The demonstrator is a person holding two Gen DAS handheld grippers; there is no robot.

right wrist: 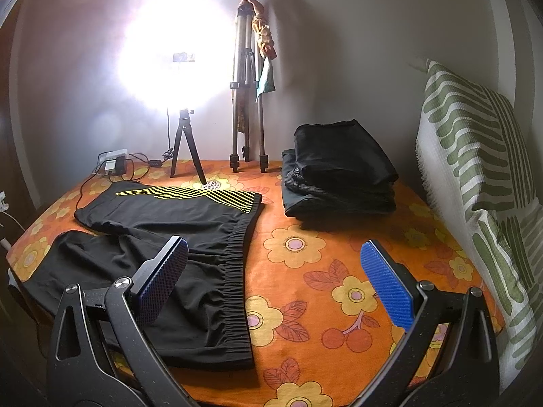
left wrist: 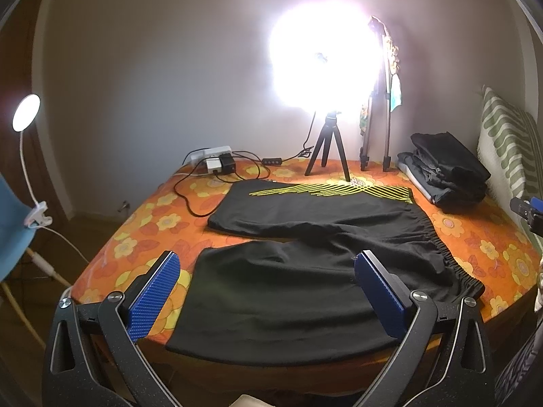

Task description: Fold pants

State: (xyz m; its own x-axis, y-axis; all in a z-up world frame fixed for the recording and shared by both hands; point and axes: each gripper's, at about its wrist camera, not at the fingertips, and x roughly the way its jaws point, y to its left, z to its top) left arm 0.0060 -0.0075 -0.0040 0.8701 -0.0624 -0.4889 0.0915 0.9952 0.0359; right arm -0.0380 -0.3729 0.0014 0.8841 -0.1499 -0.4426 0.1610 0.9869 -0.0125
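Observation:
Black shorts-style pants (left wrist: 305, 244) with yellow stripes on the far leg lie spread flat on the orange flowered bed cover (left wrist: 142, 237), waistband to the right, both legs pointing left. My left gripper (left wrist: 268, 291) hovers open over the near leg, its blue pads (left wrist: 156, 291) wide apart and holding nothing. In the right wrist view the pants (right wrist: 176, 237) fill the left half, their elastic waistband (right wrist: 234, 271) running down the middle. My right gripper (right wrist: 275, 281) is open above the waistband and the bare cover, nothing between its fingers.
A stack of folded dark clothes (right wrist: 339, 176) sits at the back right. A small tripod with a bright lamp (left wrist: 327, 149), a taller tripod (right wrist: 246, 101), a power strip with cables (left wrist: 213, 161) line the far edge. A green-striped pillow (right wrist: 475, 169) stands at right. A clip lamp (left wrist: 27, 115) is left.

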